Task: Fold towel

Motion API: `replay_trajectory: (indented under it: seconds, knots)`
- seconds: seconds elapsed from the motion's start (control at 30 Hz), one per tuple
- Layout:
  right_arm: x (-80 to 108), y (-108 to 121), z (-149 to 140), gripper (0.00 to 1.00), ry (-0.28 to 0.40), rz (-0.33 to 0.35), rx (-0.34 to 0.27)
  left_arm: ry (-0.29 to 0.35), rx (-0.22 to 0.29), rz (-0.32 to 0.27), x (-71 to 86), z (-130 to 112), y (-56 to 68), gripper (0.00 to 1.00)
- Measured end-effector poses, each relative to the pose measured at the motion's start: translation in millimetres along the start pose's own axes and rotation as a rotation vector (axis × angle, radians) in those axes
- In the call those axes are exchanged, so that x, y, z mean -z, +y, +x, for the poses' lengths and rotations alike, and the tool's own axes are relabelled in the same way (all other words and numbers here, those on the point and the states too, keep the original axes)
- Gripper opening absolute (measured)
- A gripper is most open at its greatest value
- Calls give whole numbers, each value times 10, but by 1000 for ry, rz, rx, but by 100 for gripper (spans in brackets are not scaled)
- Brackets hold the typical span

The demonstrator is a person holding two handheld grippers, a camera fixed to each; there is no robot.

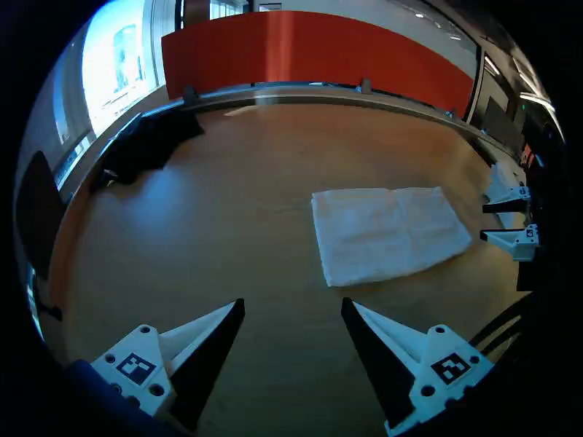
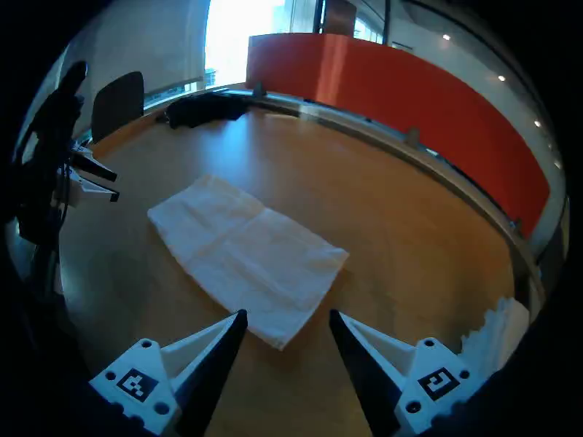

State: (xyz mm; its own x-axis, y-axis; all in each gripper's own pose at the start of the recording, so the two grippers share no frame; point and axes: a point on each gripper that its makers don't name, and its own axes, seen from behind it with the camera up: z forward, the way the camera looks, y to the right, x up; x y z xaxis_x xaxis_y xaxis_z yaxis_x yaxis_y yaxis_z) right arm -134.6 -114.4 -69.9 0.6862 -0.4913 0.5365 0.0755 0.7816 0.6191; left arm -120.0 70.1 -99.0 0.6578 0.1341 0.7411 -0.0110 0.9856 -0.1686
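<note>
White rectangular cloth towel [image 1: 390, 233] lies flat on the light brown wooden counter [image 1: 240, 218], ahead and to the right of our left gripper [image 1: 291, 302], whose fingers we hold spread wide with nothing between them. Our right gripper [image 2: 288, 313] is spread just as wide and grips nothing, with the towel directly ahead of it and the towel's near corner showing between its fingertips. Far ahead and to the left of our right gripper, a crumpled black cloth [image 2: 204, 109] sits on the counter, near a long red partition panel [image 2: 437, 109].
</note>
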Motion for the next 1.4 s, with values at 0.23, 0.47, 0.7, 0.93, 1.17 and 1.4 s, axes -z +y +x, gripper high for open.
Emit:
replay_trajectory:
  seconds: [0.23, 0.47, 0.7, 0.93, 1.17, 1.4]
  knots:
    - [-73, -4, -82, 86, -25, 24, 31, -1, 23, 19, 147, -89, -83, 99]
    - [-140, -27, -326, 73, -75, 57, 37, -7, 29, 32, 247, -176, -129, 99]
    - [-158, -28, -431, 62, -101, 82, 37, -10, 39, 37, 297, -235, -144, 98]
    - [-167, -12, -502, 38, -128, 96, 32, -12, 43, 39, 303, -257, -158, 98]
    - [-207, -4, -538, 17, -136, 102, 17, -14, 44, 38, 292, -262, -150, 99]
    - [-207, 4, -485, 12, -117, 88, -25, -16, 41, 39, 289, -270, -155, 98]
